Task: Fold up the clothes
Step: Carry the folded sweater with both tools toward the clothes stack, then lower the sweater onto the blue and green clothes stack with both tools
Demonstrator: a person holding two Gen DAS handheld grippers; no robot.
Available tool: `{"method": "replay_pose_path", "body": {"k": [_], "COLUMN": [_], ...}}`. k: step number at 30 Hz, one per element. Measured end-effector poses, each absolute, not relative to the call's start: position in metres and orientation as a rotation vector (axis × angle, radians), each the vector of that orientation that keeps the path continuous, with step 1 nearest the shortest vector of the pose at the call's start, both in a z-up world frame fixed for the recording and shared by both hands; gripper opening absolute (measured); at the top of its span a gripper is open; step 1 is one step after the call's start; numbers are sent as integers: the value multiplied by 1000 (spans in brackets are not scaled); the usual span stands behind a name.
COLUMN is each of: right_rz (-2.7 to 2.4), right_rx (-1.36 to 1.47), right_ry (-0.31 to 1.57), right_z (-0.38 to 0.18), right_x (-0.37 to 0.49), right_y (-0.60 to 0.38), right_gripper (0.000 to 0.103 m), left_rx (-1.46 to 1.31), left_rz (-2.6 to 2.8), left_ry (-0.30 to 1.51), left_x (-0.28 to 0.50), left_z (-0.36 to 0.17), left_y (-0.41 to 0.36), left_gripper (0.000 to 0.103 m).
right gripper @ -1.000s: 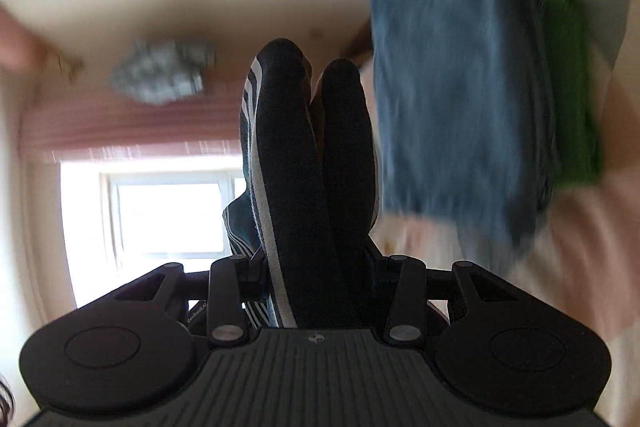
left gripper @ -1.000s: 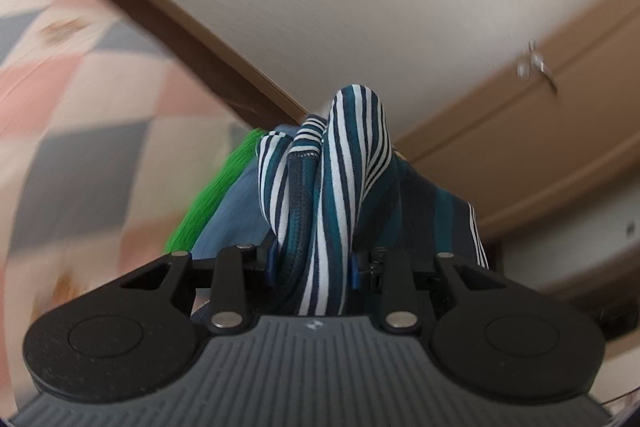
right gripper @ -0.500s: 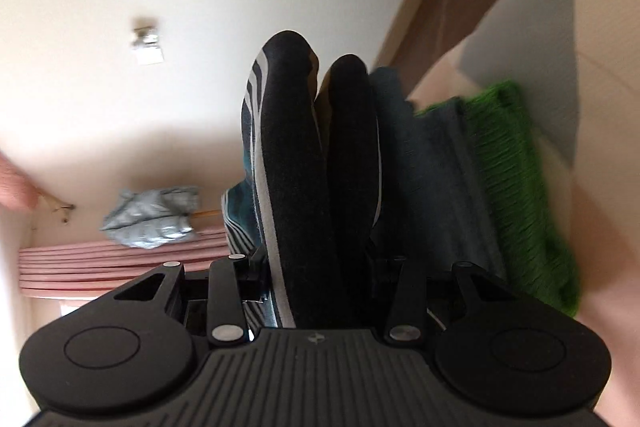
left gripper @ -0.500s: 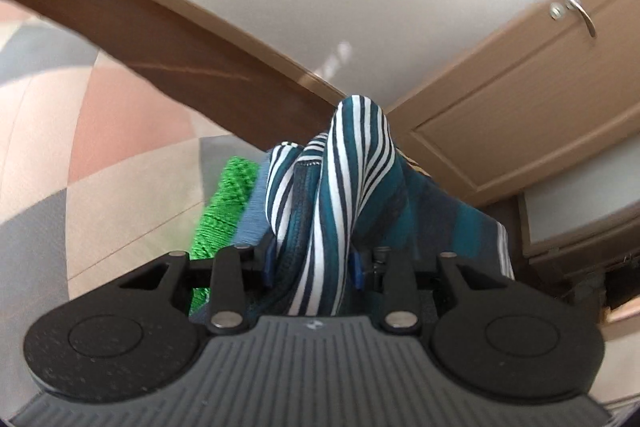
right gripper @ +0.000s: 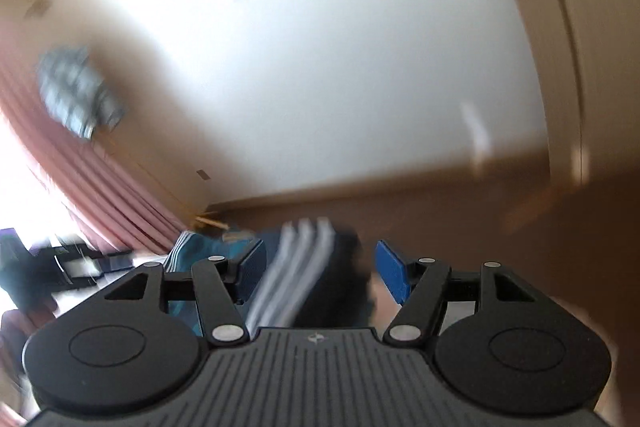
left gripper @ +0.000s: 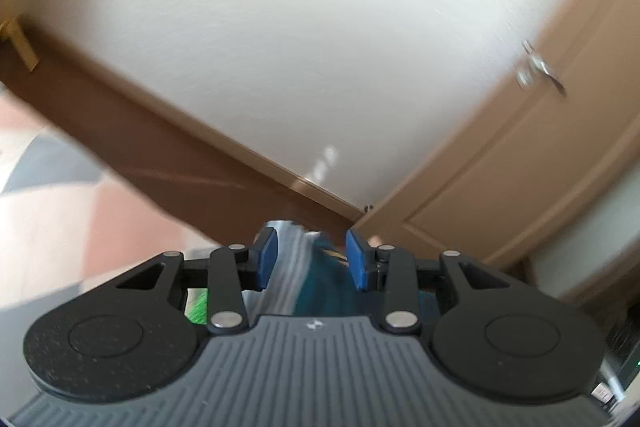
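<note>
The teal, navy and white striped garment (left gripper: 316,279) lies low between the blue pads of my left gripper (left gripper: 311,259), whose jaws stand apart and no longer pinch it. In the right wrist view the same striped garment (right gripper: 304,275) sits blurred between the spread blue pads of my right gripper (right gripper: 318,273), loose and not clamped. Both views are tilted up toward the wall and blurred by motion.
A green knitted piece (left gripper: 198,307) shows under the left gripper. A pink and grey checked bed cover (left gripper: 60,219) lies at the left, with a brown headboard (left gripper: 160,151) behind it. A door with a lever handle (left gripper: 540,71) is at the right. Pink curtains (right gripper: 100,183) hang at the left.
Both grippers have opened and let go of the striped garment, which has dropped from a raised bunch to low between the pads. Both cameras have swung upward toward the wall.
</note>
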State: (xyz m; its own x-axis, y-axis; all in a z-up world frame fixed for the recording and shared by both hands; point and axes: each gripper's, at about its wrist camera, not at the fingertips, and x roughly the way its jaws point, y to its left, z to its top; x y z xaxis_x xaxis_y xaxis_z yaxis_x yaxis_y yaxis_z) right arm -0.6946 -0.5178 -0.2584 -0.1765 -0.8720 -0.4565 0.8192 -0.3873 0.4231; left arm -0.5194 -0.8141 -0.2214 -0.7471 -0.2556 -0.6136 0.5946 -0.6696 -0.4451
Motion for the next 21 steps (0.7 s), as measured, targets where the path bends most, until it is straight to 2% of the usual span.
{"method": "replay_pose_path", "body": {"k": [3,5,6,7,11,16,19,21], "right_rz": [-1792,-1777,-1765,-1751,-1728,-1681,-1678,-1712], "right_rx": [609,561,566,576,601,633,639,617], "right_ry": [74,152,179,203,170,151,179,219], "right_z": [-266,-283,-294,-307,-336,-332,-323,-303], "right_x": [-667,-661,-661,-661,-664,-676,-700,-702], "right_y": [-550,-562,-565,-567,-565,-568,-557,-556], "right_gripper": [59,59,59,59,59,59,59,58], "left_rx": [749,728,714,703,704,668,641,607], "left_rz": [-2407,-2391,-2388,-2386,-2350,-2323,-2334,-2353], "left_ry": [852,896,922,939,953,1012,936,845], "left_x": [-541,-541,-540,-538,-530,-515,-503,-489], "left_z": [-248,-268,-277,-284,-300,-301,-279,-259], "left_y": [-810,-815,-817,-818,-822,-835,-819,-798], "left_gripper": [30,25,21,11,3,3,3,8]}}
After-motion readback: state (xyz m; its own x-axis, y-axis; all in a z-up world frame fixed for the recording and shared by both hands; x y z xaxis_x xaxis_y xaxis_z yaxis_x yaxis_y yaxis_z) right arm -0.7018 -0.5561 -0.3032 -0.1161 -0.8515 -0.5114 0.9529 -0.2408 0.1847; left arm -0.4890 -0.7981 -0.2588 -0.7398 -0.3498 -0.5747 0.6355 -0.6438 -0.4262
